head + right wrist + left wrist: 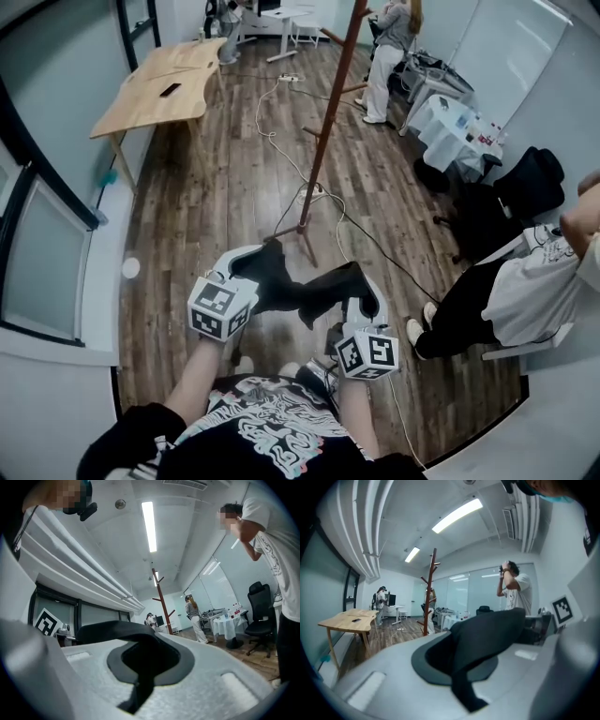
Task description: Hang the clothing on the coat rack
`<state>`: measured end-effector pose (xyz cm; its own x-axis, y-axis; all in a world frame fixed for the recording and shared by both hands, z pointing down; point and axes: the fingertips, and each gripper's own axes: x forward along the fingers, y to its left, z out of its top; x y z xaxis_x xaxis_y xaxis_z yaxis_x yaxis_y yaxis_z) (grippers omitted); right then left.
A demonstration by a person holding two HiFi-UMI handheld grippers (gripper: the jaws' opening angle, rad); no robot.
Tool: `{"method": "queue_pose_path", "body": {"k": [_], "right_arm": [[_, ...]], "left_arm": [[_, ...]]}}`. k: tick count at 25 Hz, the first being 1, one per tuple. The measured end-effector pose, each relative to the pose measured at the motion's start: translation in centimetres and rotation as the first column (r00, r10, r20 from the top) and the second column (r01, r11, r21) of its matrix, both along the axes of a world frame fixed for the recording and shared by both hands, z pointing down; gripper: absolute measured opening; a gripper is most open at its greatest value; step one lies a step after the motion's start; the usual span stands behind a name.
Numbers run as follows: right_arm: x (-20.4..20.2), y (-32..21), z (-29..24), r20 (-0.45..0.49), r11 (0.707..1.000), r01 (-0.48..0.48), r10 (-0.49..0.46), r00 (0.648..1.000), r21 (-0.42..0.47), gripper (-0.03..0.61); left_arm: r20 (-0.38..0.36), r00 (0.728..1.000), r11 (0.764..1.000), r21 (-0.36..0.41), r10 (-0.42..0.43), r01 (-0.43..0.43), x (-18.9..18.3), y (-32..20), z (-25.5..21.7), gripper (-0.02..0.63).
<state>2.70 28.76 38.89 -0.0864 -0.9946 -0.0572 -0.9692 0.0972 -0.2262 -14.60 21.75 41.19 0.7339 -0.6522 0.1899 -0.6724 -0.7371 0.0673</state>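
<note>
A black garment [302, 287] hangs stretched between my two grippers, low over the wooden floor. My left gripper [253, 267] is shut on its left end and my right gripper [364, 302] on its right end. In the left gripper view the dark cloth [487, 634] comes out of the closed grey jaws [459, 670]. The right gripper view shows the same cloth [117, 630] pinched in its jaws [140, 667]. The coat rack [324, 131], a tall brown wooden pole with angled pegs, stands just beyond the garment. It also appears ahead as the rack [430, 590] and the rack [161, 599].
A wooden table [159, 89] stands at the left by the glass wall. White cables [281, 141] run across the floor to the rack's foot. A person in a white shirt [525, 291] is at the right, near a black office chair [525, 187]. A white-covered table [450, 122] and a standing person [389, 56] are at the back.
</note>
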Motion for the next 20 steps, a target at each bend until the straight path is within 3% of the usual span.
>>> {"method": "queue_pose_path", "body": {"k": [7, 11, 14, 20], "right_arm": [[1.0, -0.5, -0.2, -0.007, 0.998, 0.061, -0.061, 0.998, 0.000, 0.009], [2.7, -0.3, -0.8, 0.053, 0.996, 0.087, -0.088, 0.995, 0.019, 0.009], [3.0, 0.0, -1.1, 0.028, 0.993, 0.112, -0.113, 0.993, 0.031, 0.009], [5.8, -0.1, -1.1, 0.046, 0.995, 0.093, -0.094, 0.994, 0.030, 0.009]], "left_arm": [[-0.012, 0.998, 0.998, -0.005, -0.057, 0.057, 1.3, 0.0, 0.0, 0.000], [-0.035, 0.996, 0.997, 0.023, -0.078, 0.079, 3.0, 0.9, -1.2, 0.000], [-0.040, 0.995, 0.996, 0.026, -0.087, 0.088, 4.1, 1.5, -1.3, 0.000], [-0.042, 0.995, 0.996, 0.028, -0.087, 0.088, 6.1, 1.2, -1.8, 0.000]]}}
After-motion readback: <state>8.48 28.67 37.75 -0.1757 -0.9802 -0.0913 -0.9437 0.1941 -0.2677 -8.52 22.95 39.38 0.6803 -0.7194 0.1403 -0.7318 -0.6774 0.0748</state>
